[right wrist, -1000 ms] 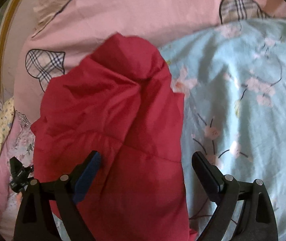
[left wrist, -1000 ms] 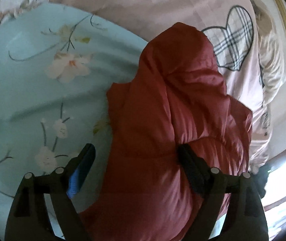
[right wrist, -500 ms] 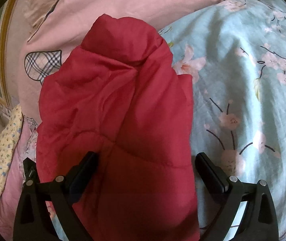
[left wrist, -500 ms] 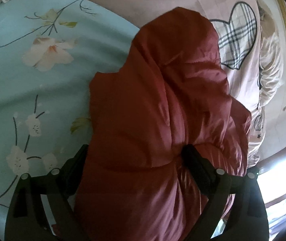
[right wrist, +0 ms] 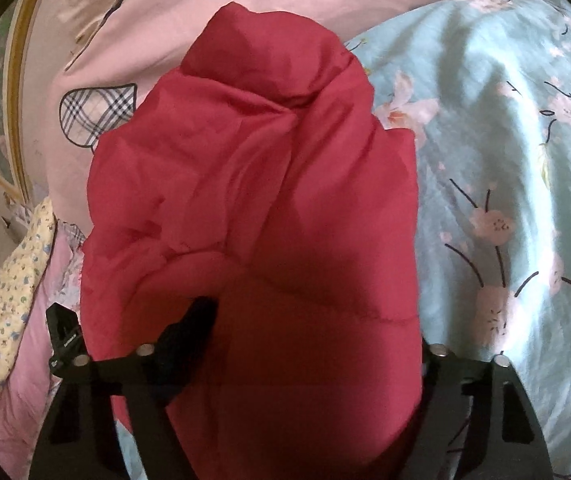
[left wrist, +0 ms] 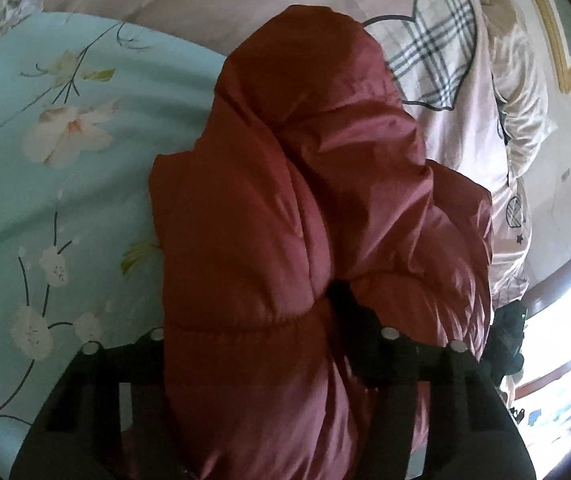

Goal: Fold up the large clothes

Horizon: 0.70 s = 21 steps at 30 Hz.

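A red puffer jacket (left wrist: 309,208) lies bunched on the bed, its hood end pointing away. It also fills the middle of the right wrist view (right wrist: 269,208). My left gripper (left wrist: 253,320) has its fingers closed in on a thick fold of the jacket's near end; the left finger is hidden under the fabric. My right gripper (right wrist: 317,332) likewise straddles and squeezes the jacket's near end, with its right finger hidden by cloth.
A light blue floral bedsheet (left wrist: 45,200) lies to the left, and shows on the right in the right wrist view (right wrist: 505,180). A pink quilt with plaid hearts (left wrist: 437,64) lies beyond. A framed picture (left wrist: 557,28) hangs on the wall. A yellowish cloth (right wrist: 17,280) lies at the bed edge.
Both grippers moved forward over the jacket's near end and their fingers closed in on the fabric, which now covers one finger of each.
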### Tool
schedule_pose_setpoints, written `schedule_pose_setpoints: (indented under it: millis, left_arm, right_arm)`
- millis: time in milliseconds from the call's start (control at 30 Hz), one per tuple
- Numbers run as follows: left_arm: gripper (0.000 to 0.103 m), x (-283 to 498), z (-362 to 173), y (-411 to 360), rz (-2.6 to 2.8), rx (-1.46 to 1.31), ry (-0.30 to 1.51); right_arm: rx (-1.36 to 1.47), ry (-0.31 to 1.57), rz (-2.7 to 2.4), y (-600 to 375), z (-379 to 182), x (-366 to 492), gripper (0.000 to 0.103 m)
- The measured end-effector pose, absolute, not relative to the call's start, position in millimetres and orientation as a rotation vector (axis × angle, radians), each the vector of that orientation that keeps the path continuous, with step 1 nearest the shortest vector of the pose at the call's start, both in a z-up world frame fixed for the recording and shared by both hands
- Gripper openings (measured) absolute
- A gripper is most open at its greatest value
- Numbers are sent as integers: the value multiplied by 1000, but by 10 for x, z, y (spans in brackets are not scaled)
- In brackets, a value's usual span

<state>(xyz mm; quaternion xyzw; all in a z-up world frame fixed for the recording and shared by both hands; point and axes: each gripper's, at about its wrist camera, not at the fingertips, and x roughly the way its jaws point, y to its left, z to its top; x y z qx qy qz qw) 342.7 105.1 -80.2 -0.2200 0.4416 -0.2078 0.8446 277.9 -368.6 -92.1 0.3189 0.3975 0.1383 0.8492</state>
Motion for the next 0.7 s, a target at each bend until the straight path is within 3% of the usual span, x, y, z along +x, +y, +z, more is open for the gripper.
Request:
schedule_pose_setpoints:
  millis: [167,267,700]
  left_arm:
    - [42,3359,-698,1079,-444,-457,909]
    - [38,3276,-643,1159,-449,-473,899]
    - [36,2363,-391,1402,-496,-476,882]
  right_arm:
    - [660,837,293,-3645,-805,2714,52]
    - [654,835,291,-3601,-726,2655,46]
    - [705,870,333,-3421,-625,1731,41]
